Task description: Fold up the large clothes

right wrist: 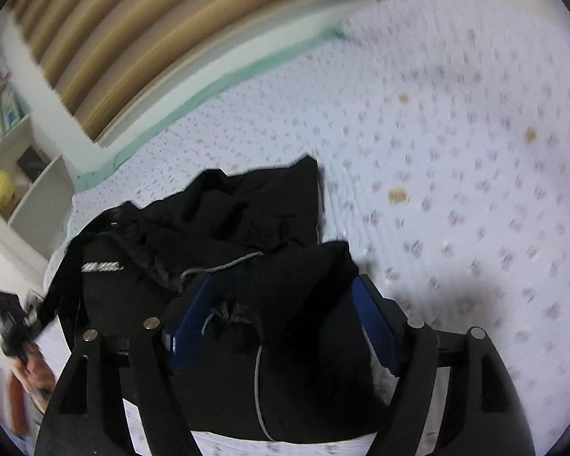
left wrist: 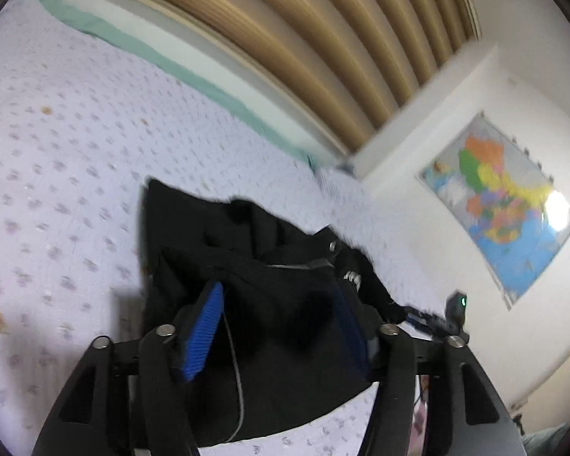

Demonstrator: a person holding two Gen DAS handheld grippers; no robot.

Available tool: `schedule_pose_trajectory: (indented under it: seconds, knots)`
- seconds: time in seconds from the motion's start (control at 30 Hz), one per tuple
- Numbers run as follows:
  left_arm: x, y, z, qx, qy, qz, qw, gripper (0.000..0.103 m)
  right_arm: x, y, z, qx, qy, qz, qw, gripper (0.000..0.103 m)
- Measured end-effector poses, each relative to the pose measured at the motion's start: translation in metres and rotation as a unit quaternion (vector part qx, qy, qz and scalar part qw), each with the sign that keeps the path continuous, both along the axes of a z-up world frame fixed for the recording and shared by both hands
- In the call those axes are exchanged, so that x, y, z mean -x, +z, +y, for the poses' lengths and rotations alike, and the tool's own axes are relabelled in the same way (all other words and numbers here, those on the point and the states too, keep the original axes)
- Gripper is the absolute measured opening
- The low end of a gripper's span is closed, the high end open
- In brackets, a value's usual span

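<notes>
- Left gripper [left wrist: 281, 326]: your jaws stand apart, released, blue pads either side of a ridge of the black garment [left wrist: 247, 266]; nothing is pinched.
- The garment lies bunched on the bed [left wrist: 57, 152], a grey drawcord [left wrist: 239, 380] trailing down its near edge. In the left wrist view, the wall map [left wrist: 501, 205] hangs off to the right.
- Right gripper [right wrist: 285, 315]: jaws also spread and free, cloth humped between the pads. Motion blur makes it hard to say whether the fabric brushes a pad.
- To fold well, I judge you should pull both grippers clear before regripping, so no cloth drags.
- Smooth the raised hump flat first; a fold over bunched cloth will likely sit crooked.
- Tuck the drawcord inside, and take matching corners at equal reach.
</notes>
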State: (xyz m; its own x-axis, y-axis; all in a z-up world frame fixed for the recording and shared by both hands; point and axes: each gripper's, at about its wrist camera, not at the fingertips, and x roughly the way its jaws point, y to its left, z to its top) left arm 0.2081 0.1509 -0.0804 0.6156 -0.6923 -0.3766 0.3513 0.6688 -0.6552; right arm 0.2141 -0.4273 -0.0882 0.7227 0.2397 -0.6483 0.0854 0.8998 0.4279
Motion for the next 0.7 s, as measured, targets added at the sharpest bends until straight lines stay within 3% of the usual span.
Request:
schedule_pose_trajectory:
  seconds: [0.13,0.27,0.33,0.47,0.53,0.6,0.7]
  knots:
    - [-0.004,0.003,0.003,-0.095,0.064,-0.009,0.9934,0.068,-0.001,0.008,0.012,0.059,0.011,-0.013,0.998,0.085]
    - [-0.026,-0.014,-0.015,-0.195,0.074,0.003,0.9780,0.068,-0.013,-0.002,0.017,0.107,0.018,-0.001,0.994,0.085]
    - [-0.037,-0.022,-0.015,-0.208,0.077,0.005,0.9752,0.068,-0.020,-0.010,0.014,0.120,0.023,0.004,0.992,0.085]
    - [-0.075,-0.041,-0.008,-0.171,0.057,0.049,0.9825,0.068,-0.048,-0.023,0.001,0.128,0.031,0.017,0.991,0.085]
    - [-0.096,-0.052,-0.003,-0.132,0.035,0.071,0.9881,0.068,-0.067,-0.026,-0.005,0.126,0.046,0.020,0.991,0.085]
    - [-0.113,-0.065,-0.002,-0.079,-0.017,0.093,0.9924,0.068,-0.089,-0.028,-0.011,0.120,0.061,0.019,0.991,0.085]
    - [-0.123,-0.073,-0.007,-0.037,-0.063,0.095,0.9929,0.068,-0.125,-0.043,-0.022,0.059,0.107,0.035,0.992,0.086]
